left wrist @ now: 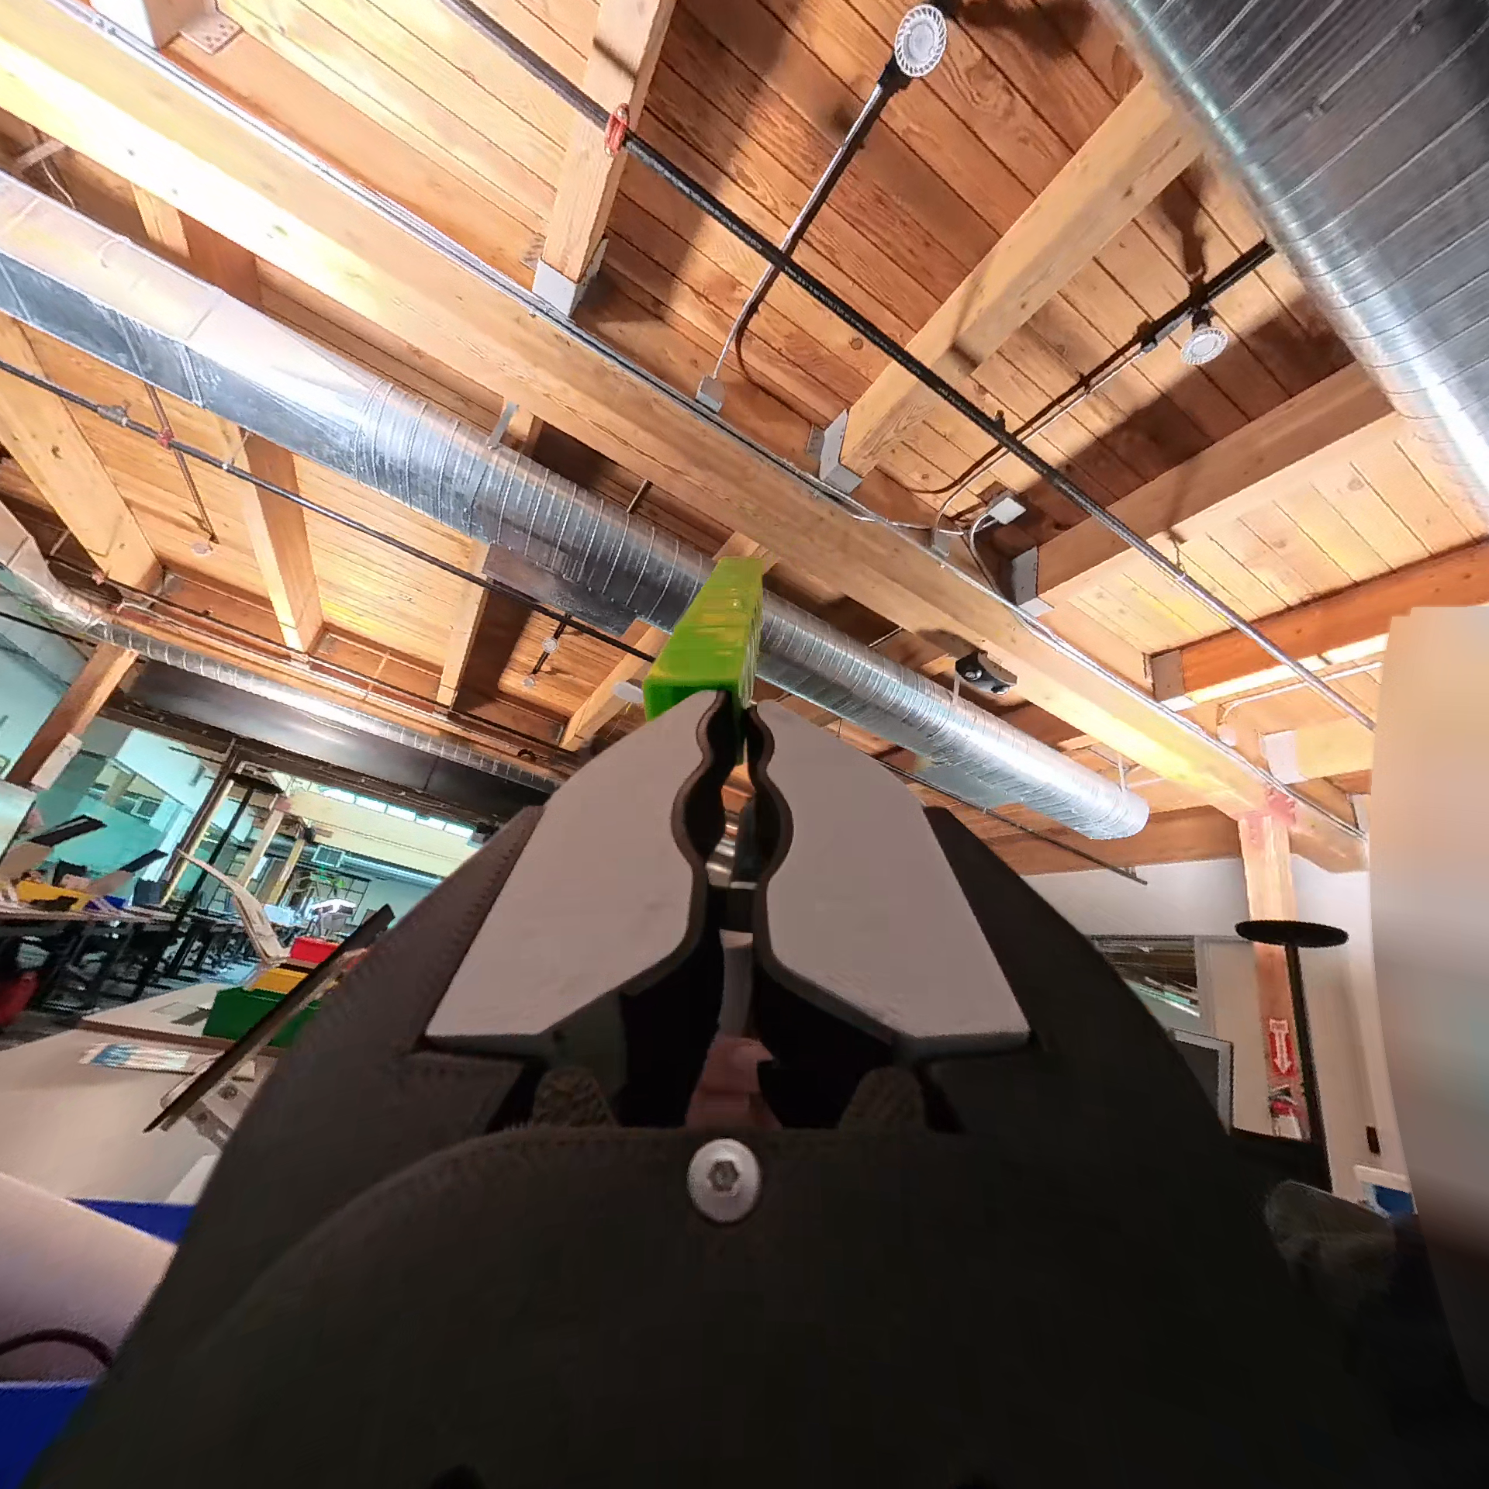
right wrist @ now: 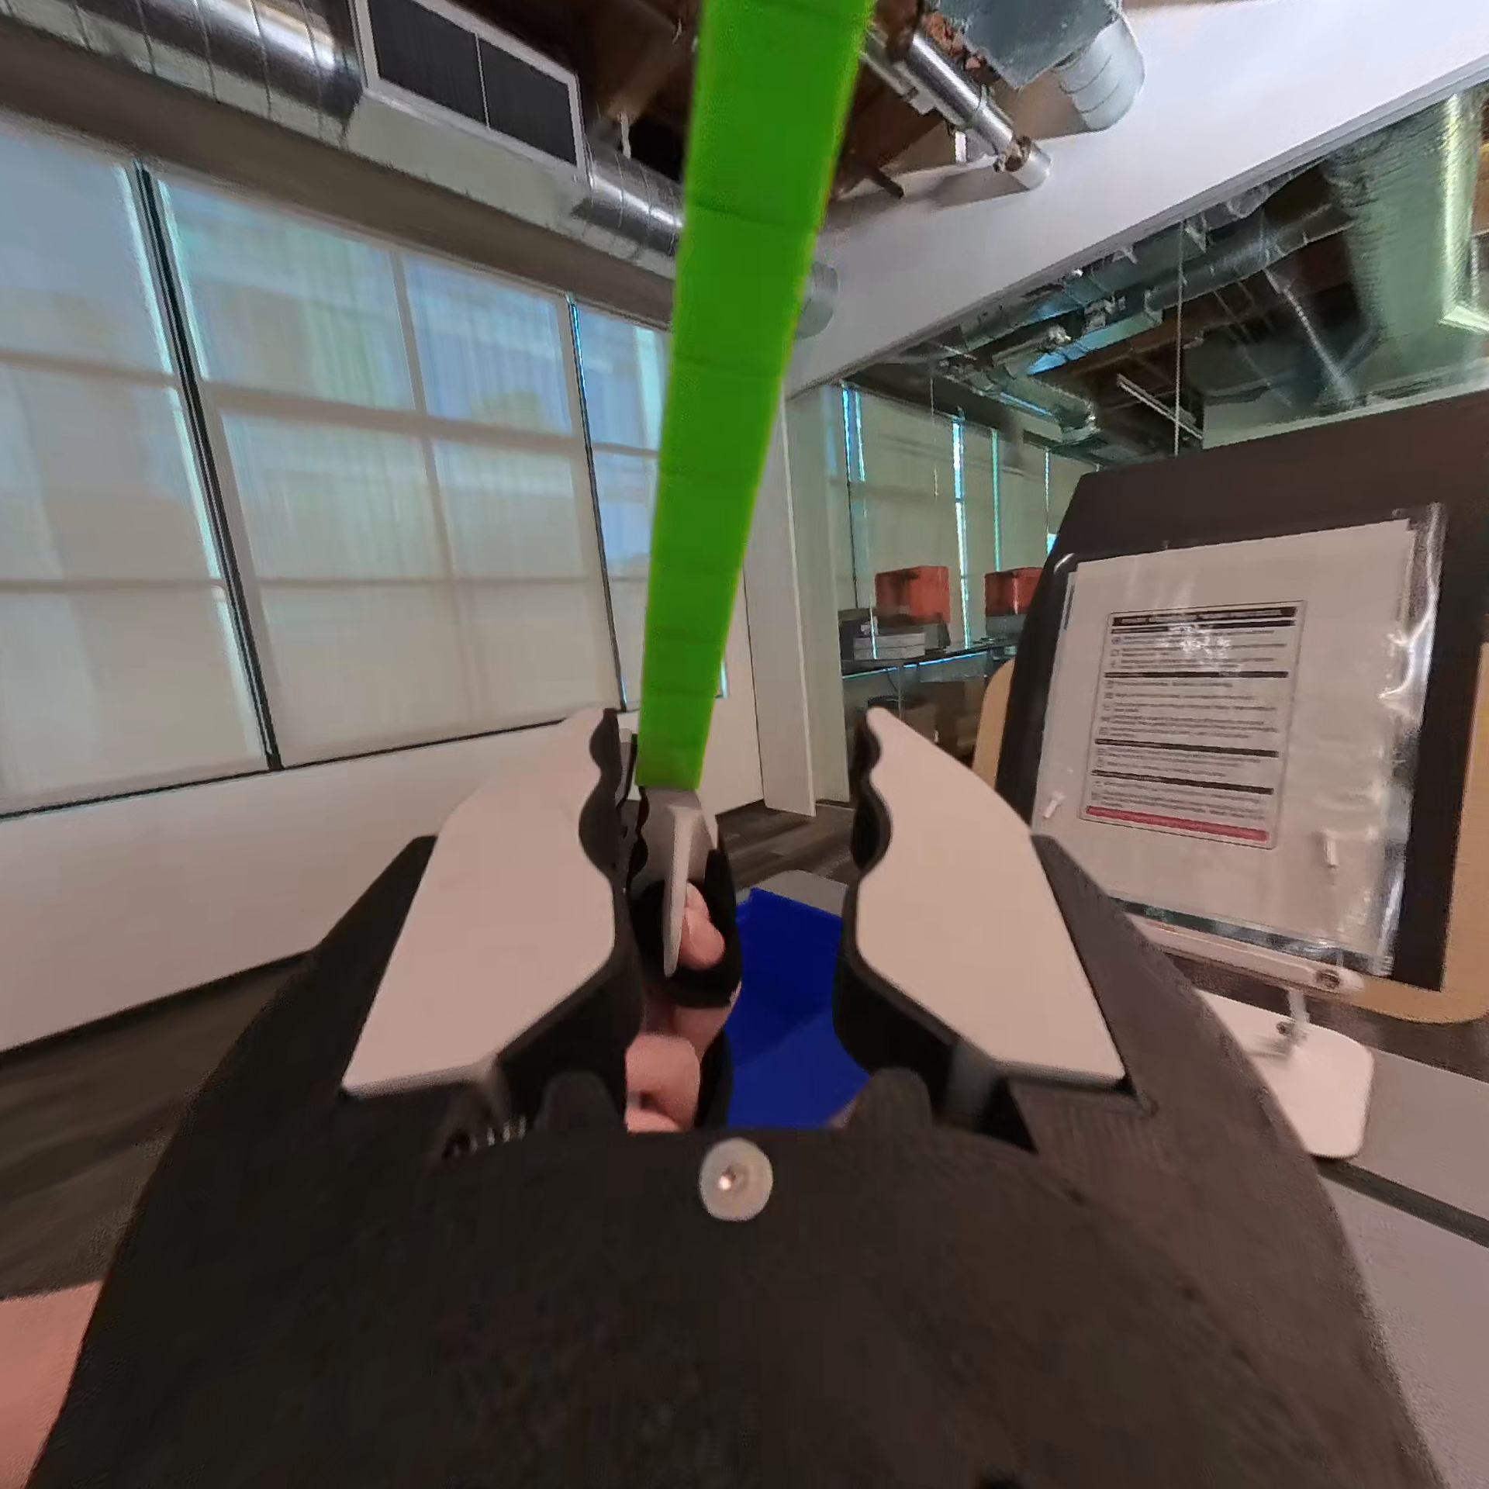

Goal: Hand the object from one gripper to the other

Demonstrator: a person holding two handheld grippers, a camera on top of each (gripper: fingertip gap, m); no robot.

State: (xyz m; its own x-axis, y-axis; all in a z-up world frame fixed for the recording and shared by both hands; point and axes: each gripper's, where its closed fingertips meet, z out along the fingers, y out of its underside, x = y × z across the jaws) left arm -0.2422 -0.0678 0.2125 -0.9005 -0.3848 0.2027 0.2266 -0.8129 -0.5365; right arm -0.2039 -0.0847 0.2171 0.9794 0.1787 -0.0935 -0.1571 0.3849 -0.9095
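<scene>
A long bright green segmented bar [left wrist: 717,636] sticks up toward the ceiling from my left gripper [left wrist: 737,709], which is shut on the bar's lower end. In the right wrist view the same bar [right wrist: 725,403] rises out of the top of the frame, close to the left finger of my right gripper [right wrist: 737,733]. The right gripper is open and its fingers stand on either side of the bar's lower end without clamping it. The left gripper's fingers [right wrist: 681,854] and a hand [right wrist: 693,943] show just below, holding the bar.
A blue bin [right wrist: 781,1007] lies below the grippers. A dark panel with a laminated sheet [right wrist: 1192,725] stands on a white base at right. Large windows [right wrist: 322,483] fill the left wall. Wooden beams and a silver duct [left wrist: 483,475] run overhead. Coloured bins [left wrist: 258,1007] sit at lower left.
</scene>
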